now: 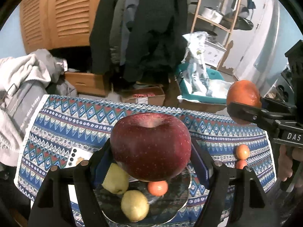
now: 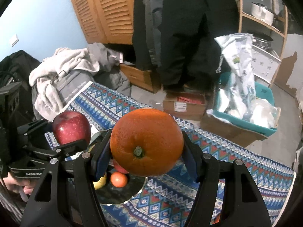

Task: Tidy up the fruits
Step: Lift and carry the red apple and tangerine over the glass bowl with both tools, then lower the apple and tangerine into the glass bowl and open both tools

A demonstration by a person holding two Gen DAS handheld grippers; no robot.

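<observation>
My left gripper is shut on a large dark red apple, held above a dark round plate. On the plate lie two yellow-green pears and a small orange fruit. My right gripper is shut on a big orange, stem end toward the camera, over the plate's right edge. The left wrist view shows the orange at far right; the right wrist view shows the apple at left. Two small orange-red fruits sit on the patterned cloth.
The blue patterned cloth covers the table, with a white phone on it at left. Piled clothes lie beyond the left edge. Cardboard boxes and a teal bin with bags stand on the floor behind.
</observation>
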